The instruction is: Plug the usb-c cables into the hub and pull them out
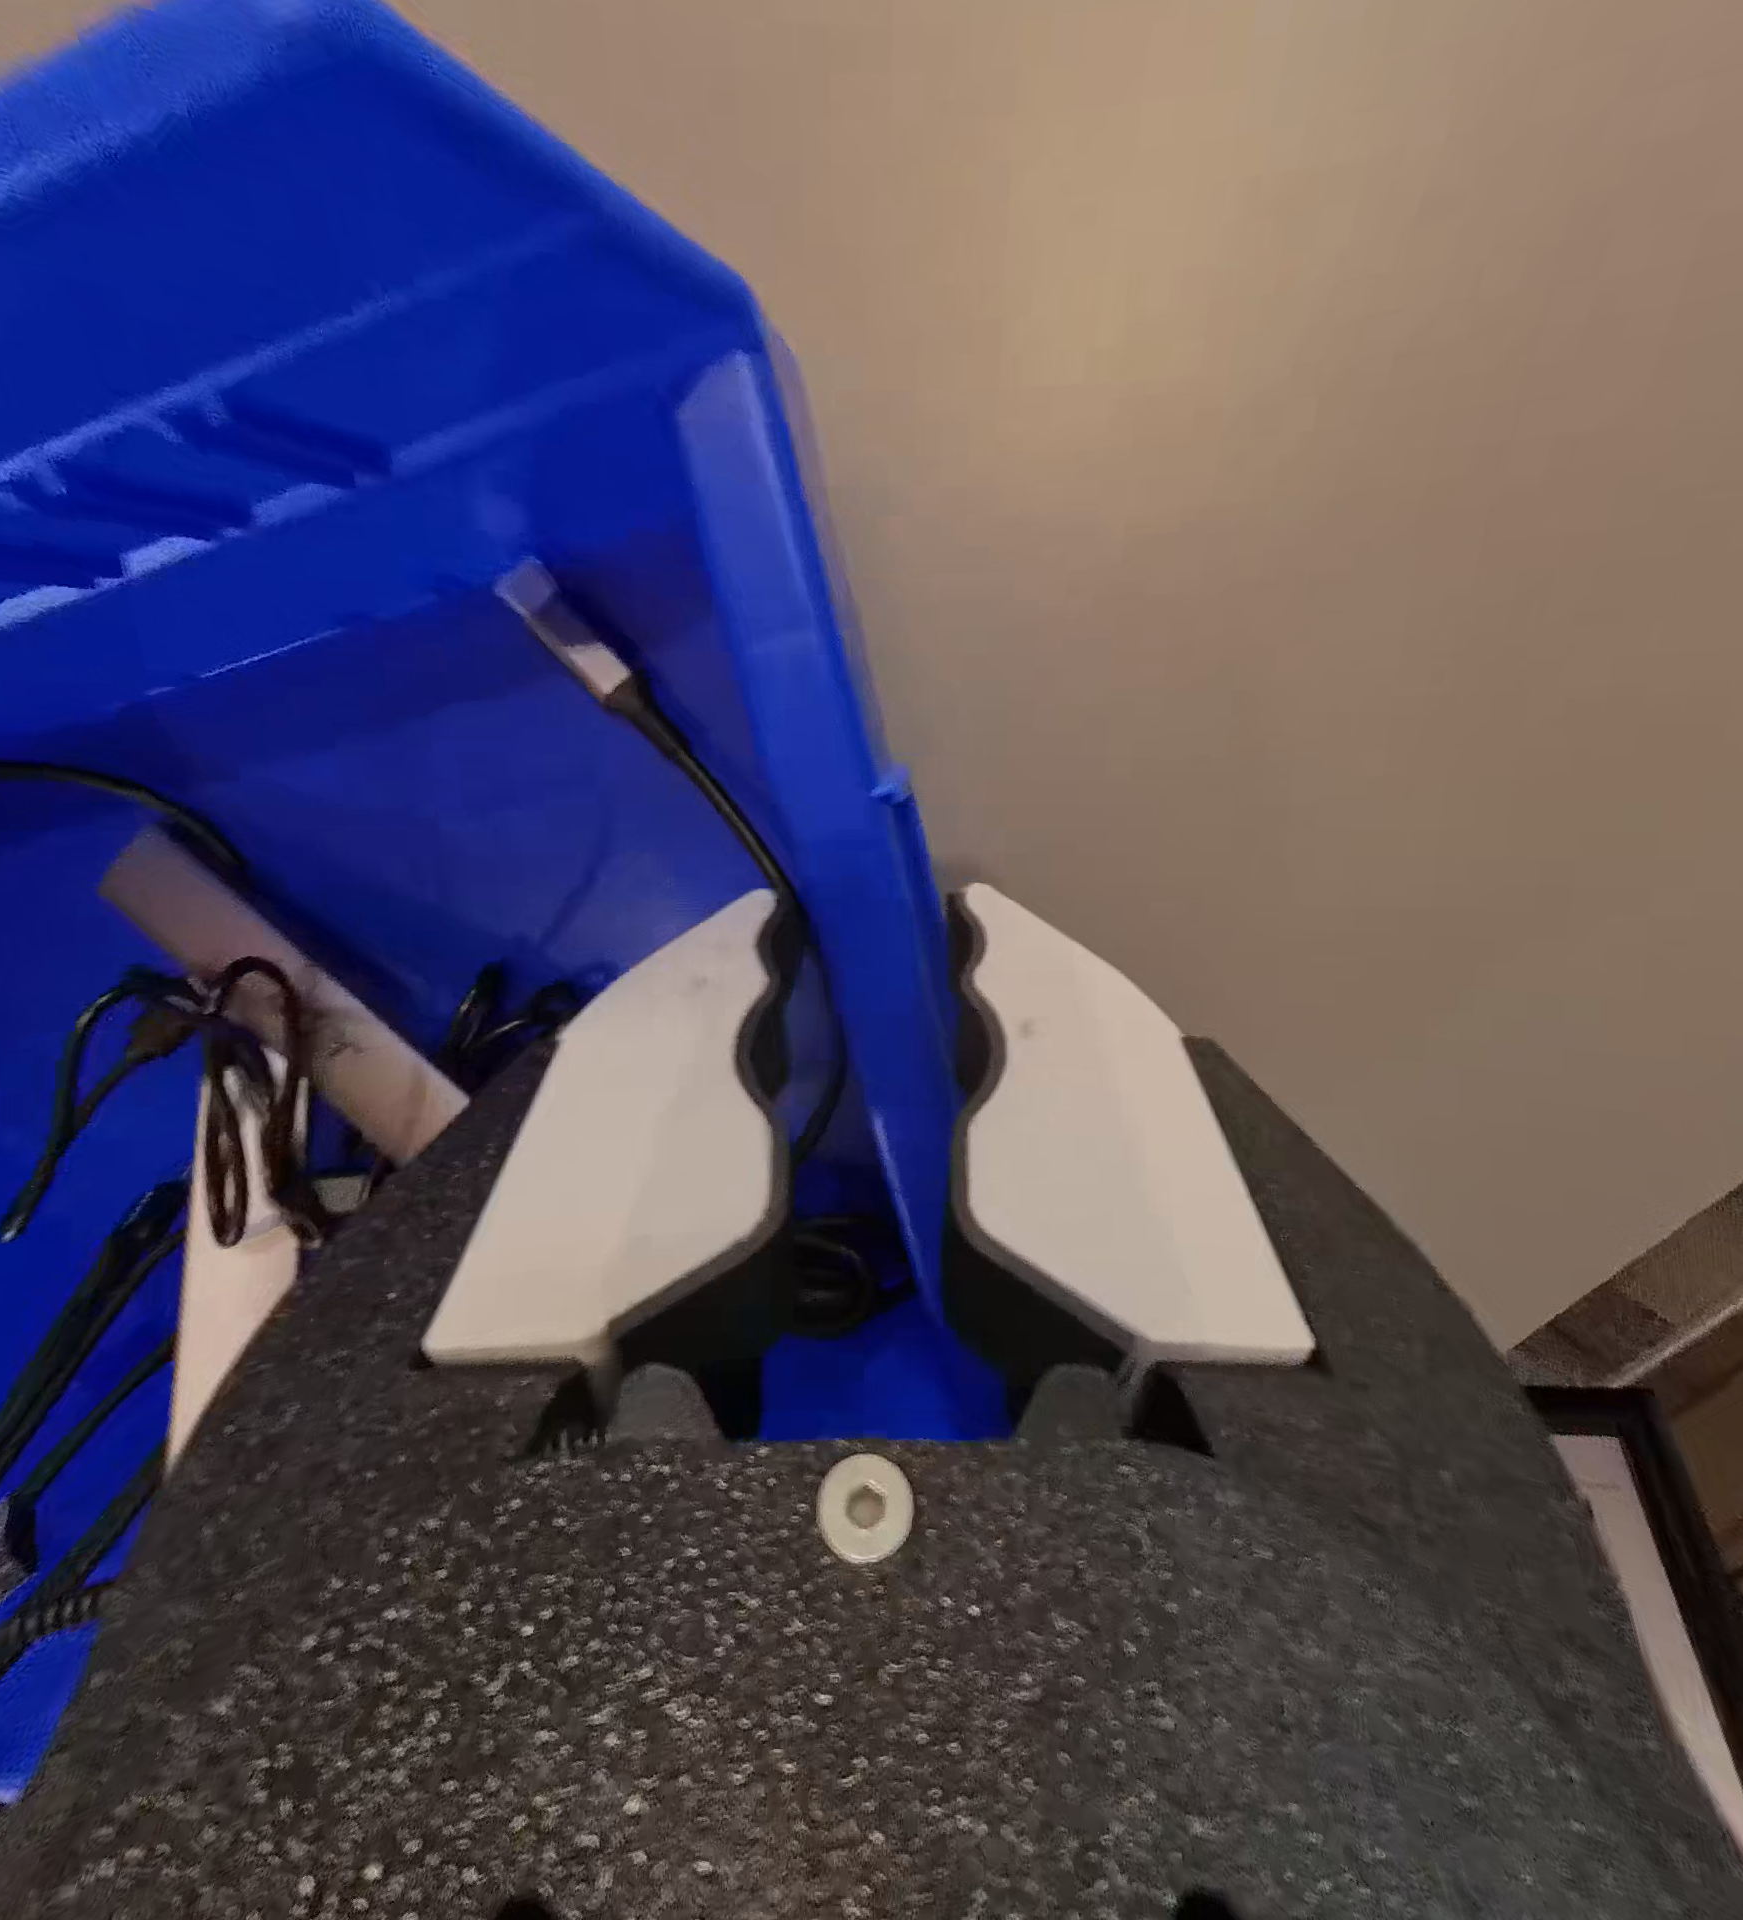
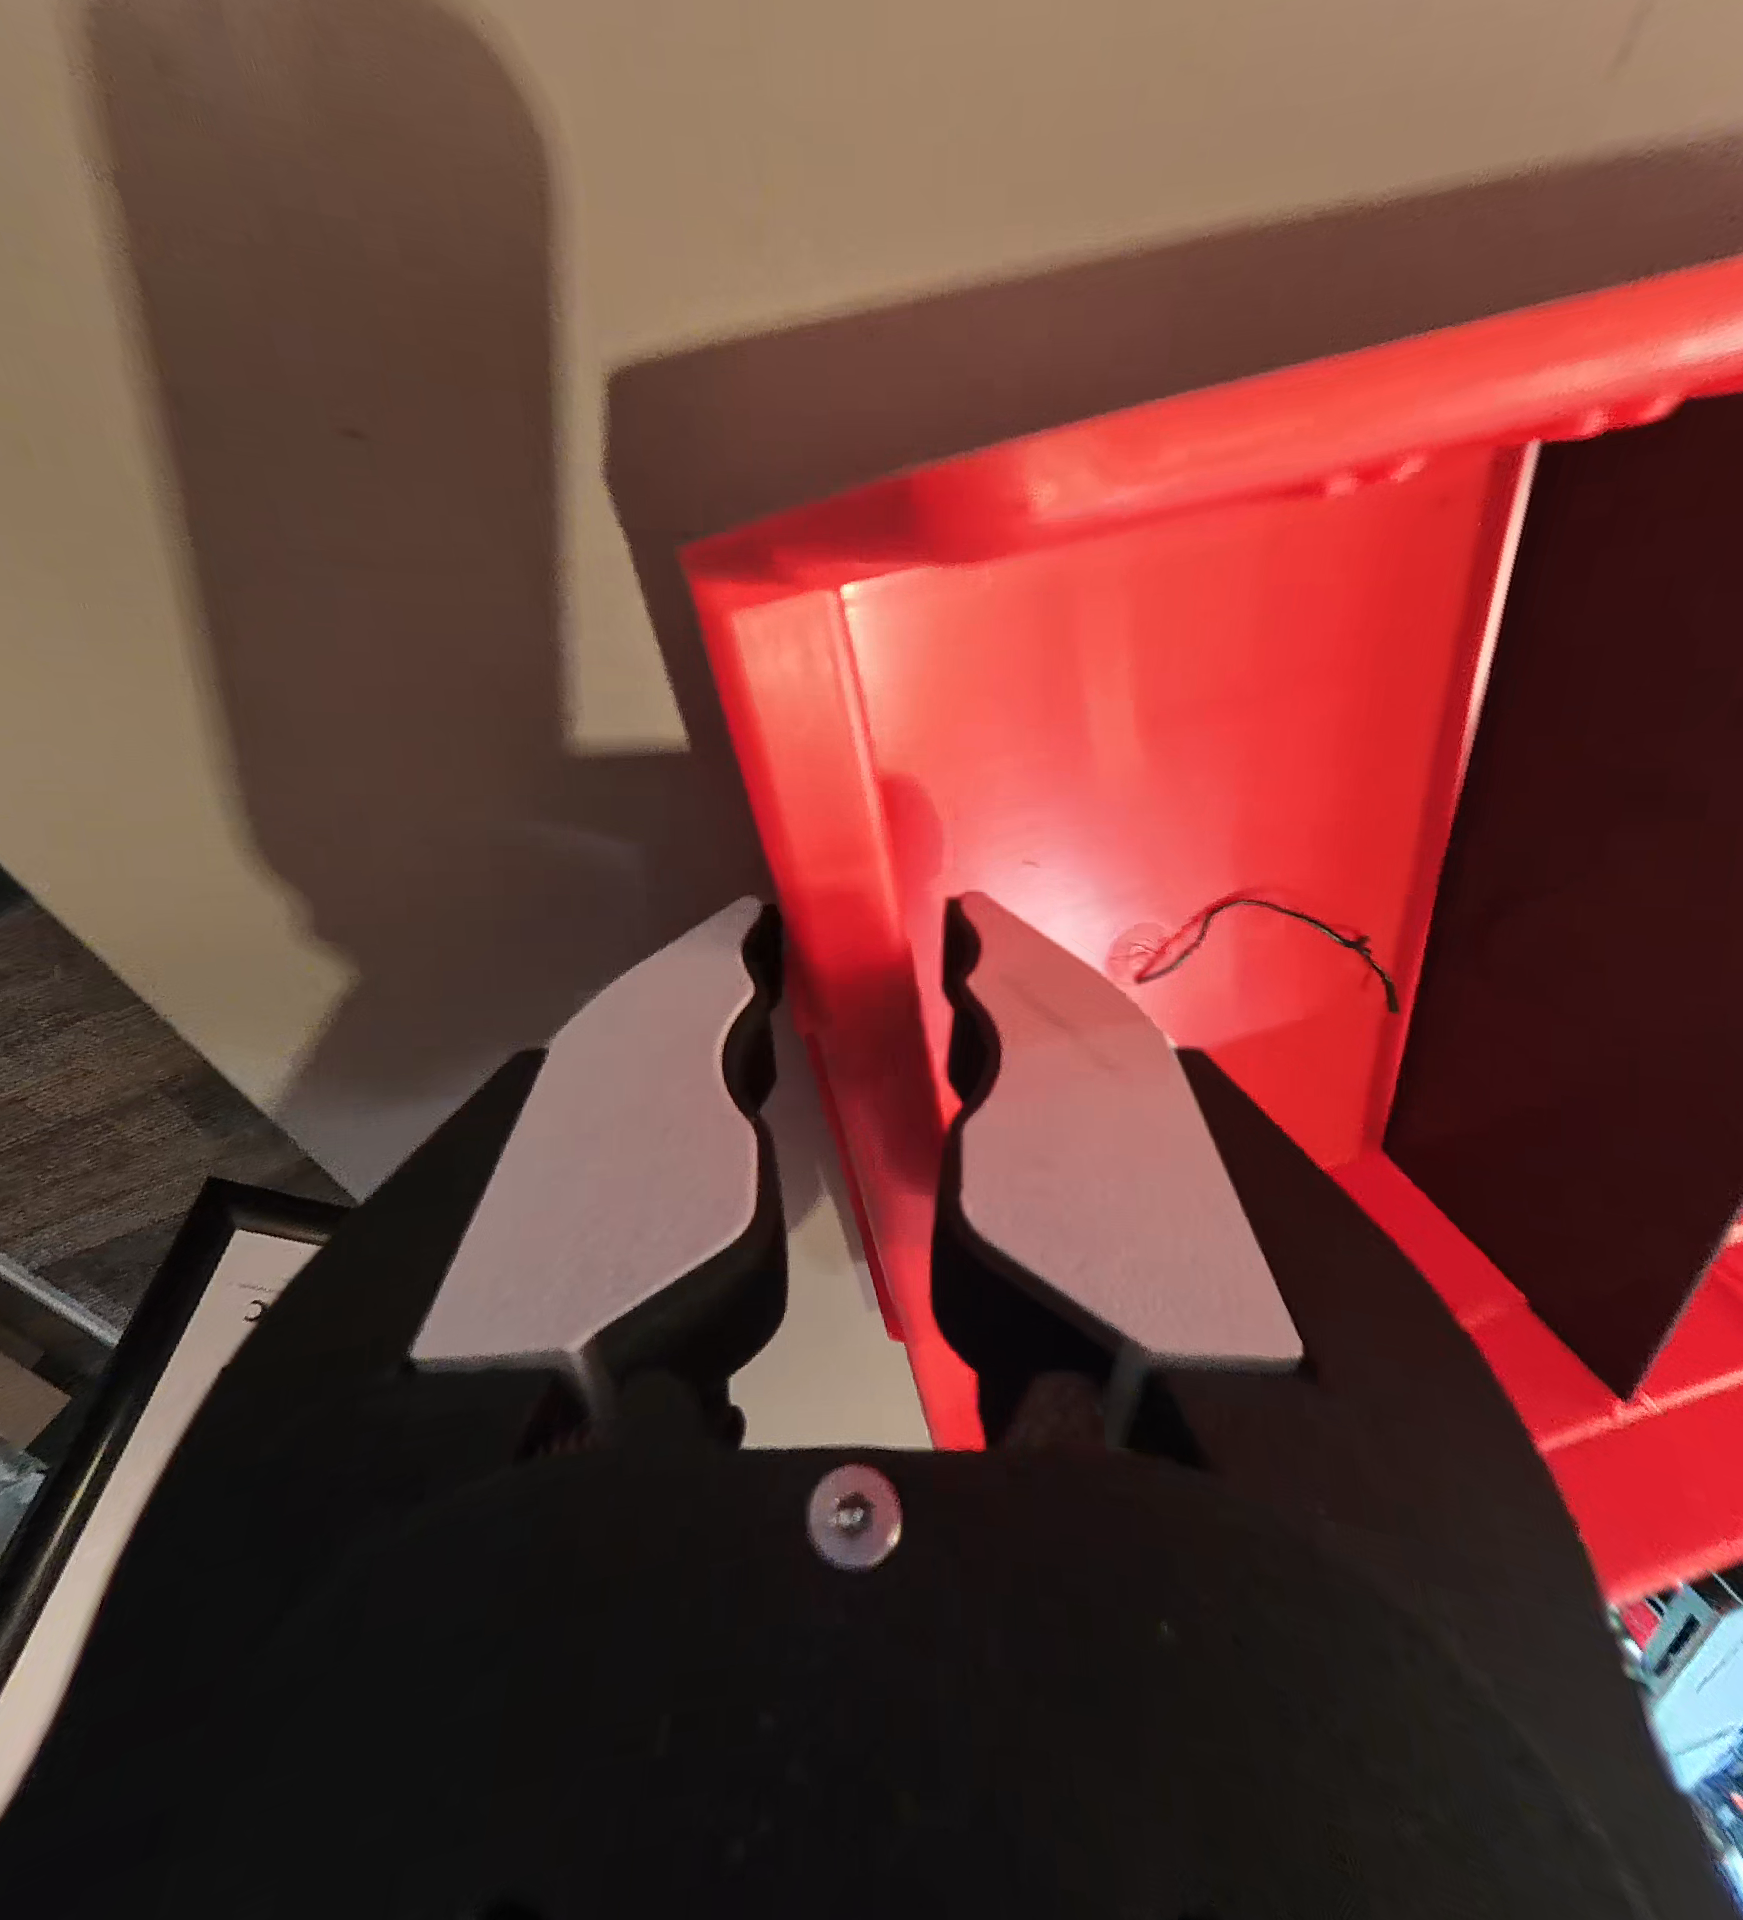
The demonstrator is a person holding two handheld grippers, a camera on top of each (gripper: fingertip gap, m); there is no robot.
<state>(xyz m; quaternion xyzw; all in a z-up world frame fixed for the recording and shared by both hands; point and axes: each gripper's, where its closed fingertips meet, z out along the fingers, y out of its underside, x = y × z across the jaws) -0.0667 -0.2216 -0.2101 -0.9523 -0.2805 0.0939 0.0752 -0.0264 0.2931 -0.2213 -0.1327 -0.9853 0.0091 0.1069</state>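
Note:
A blue bin (image 1: 327, 312) fills the left of the left wrist view. Inside it a silver hub (image 1: 560, 629) leans on the wall, with a black cable (image 1: 732, 821) running from it down past my fingers. A second pale flat piece (image 1: 212, 935) and a tangle of black cables (image 1: 223, 1081) lie lower left. My left gripper (image 1: 862, 914) is open and straddles the bin's right wall. In the right wrist view my right gripper (image 2: 856, 914) is open and straddles the left wall of a red bin (image 2: 1158, 727).
The red bin holds a black divider panel (image 2: 1625, 831) and a thin wire tie (image 2: 1262, 925). A beige wall stands behind both bins. A cardboard box (image 1: 1729, 1299) and a black-framed white board (image 2: 171, 1403) lie at the sides. One gripper's finger ends stand about 50 centimeters off the other's.

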